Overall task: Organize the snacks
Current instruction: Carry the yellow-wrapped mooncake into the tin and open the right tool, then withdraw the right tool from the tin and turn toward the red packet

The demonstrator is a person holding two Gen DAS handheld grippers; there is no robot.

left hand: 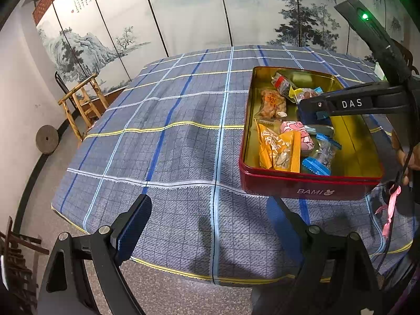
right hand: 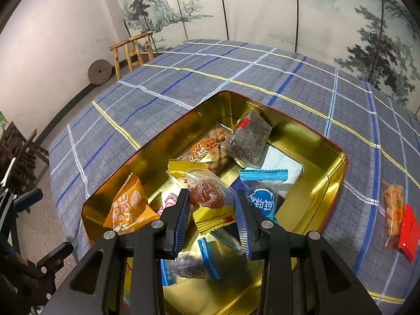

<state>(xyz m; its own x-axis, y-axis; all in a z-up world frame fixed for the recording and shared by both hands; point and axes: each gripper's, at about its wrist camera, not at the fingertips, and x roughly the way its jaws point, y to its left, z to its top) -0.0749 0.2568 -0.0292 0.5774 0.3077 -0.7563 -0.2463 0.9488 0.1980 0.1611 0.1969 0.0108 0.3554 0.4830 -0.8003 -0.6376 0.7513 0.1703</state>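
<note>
A red tin with a gold inside stands on the plaid tablecloth and holds several wrapped snacks; it also shows in the right wrist view. My right gripper is over the tin, its jaws partly apart around a yellow-wrapped brown snack; I cannot tell whether they still pinch it. In the left wrist view the right gripper reaches into the tin from the right. My left gripper is open and empty above the table's near edge. A red-ended snack packet lies on the cloth right of the tin.
The plaid tablecloth covers the table. A wooden stool and a round stone disc stand by the wall at left. A painted folding screen stands behind the table. Dark wooden furniture is at lower left.
</note>
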